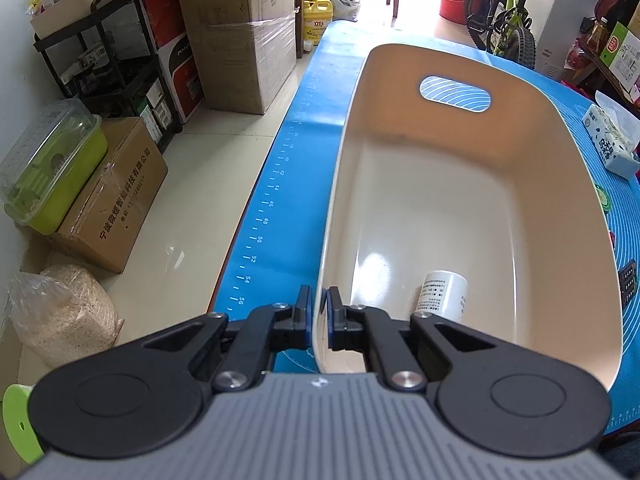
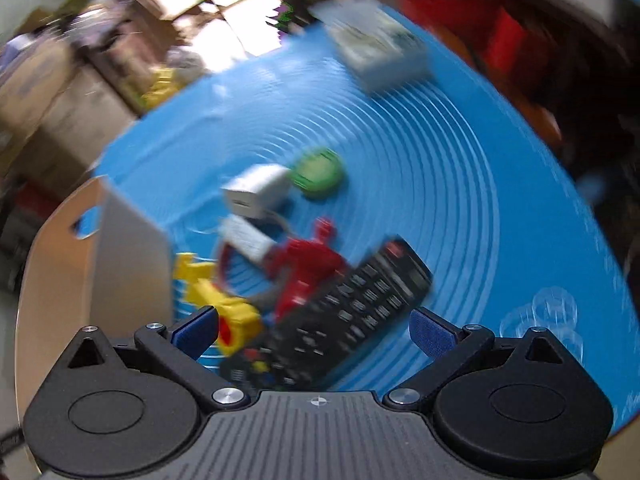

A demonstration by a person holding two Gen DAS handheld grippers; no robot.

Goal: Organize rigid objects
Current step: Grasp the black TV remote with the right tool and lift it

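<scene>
A blue mat point(image 1: 304, 128) covers the table, with boxes stacked along the wall to the left. The left gripper point(image 1: 319, 312) is clamped on the near rim of the cream tub point(image 1: 400, 208), where a white bottle point(image 1: 442, 296) lies inside. Right of the tub, the right gripper point(image 2: 316, 330) hangs wide open, empty, over a remote point(image 2: 352, 312), a yellow toy point(image 2: 212, 292) and a red toy point(image 2: 304, 264).

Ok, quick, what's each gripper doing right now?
Left gripper: shut on the beige bin rim.
Right gripper: open, empty, above the black remote.
</scene>
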